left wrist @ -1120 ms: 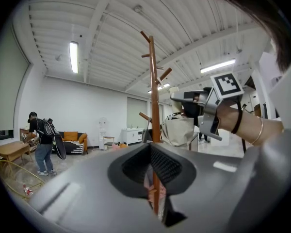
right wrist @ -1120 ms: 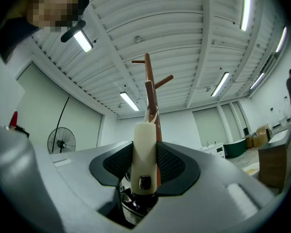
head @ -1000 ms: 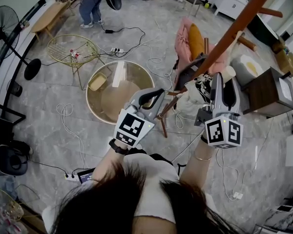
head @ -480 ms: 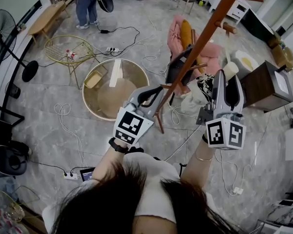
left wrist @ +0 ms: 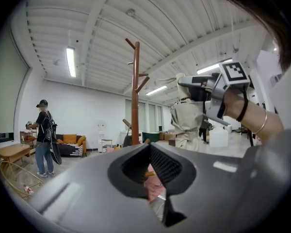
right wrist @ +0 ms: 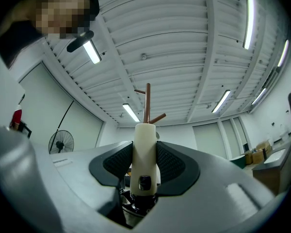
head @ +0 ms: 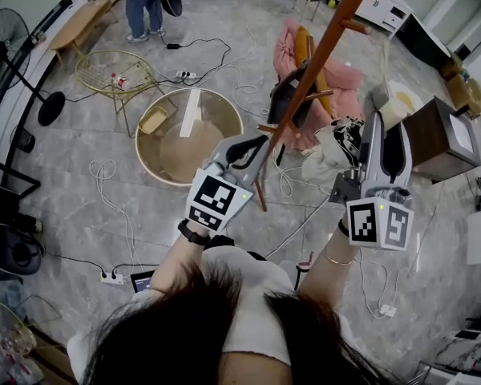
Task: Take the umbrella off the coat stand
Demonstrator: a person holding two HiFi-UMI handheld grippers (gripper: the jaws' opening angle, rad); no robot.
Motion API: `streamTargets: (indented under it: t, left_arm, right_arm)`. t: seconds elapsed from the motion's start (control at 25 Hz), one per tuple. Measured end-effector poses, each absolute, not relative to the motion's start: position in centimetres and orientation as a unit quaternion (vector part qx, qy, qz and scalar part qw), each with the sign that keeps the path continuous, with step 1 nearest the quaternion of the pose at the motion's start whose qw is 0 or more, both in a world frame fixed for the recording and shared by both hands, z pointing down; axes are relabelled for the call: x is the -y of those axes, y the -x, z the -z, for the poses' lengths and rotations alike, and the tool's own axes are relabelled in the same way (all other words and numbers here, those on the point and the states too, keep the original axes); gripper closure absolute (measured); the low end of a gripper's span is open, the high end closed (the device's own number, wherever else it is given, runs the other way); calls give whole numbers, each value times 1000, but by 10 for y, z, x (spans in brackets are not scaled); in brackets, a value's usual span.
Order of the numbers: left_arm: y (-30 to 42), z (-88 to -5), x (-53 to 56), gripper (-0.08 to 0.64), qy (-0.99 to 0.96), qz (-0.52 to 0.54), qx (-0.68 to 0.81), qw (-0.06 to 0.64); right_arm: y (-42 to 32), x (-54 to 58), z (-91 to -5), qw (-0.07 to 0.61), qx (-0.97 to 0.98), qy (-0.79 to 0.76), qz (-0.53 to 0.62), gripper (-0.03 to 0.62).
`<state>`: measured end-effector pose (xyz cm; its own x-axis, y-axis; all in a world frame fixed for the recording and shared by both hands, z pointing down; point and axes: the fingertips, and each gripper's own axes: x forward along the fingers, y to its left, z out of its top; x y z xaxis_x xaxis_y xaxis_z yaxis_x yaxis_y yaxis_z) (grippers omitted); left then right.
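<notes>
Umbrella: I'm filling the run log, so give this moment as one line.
right hand-held gripper: shut on umbrella handle | left hand-held gripper: shut, empty | umbrella: apart from coat stand

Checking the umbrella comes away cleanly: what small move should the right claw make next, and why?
Probably draw the right claw away from the coat stand: it grips the umbrella by its handle, hanging near the pegs but apart.

Stand (head: 313,69) slants up at one o'clock, pegs (head: 354,26) jutting right; open floor (head: 72,159) at nine o'clock.
</notes>
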<state>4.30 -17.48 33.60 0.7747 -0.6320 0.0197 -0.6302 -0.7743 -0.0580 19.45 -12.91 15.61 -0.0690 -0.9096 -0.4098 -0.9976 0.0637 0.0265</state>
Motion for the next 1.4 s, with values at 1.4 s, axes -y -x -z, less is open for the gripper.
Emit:
streamTargets:
  t: [1.4]
  left_arm:
    - [-83, -394, 101, 502, 943, 53, -329, -4]
  right_arm:
    - [-219, 53, -371, -7, -734, 678, -44, 443]
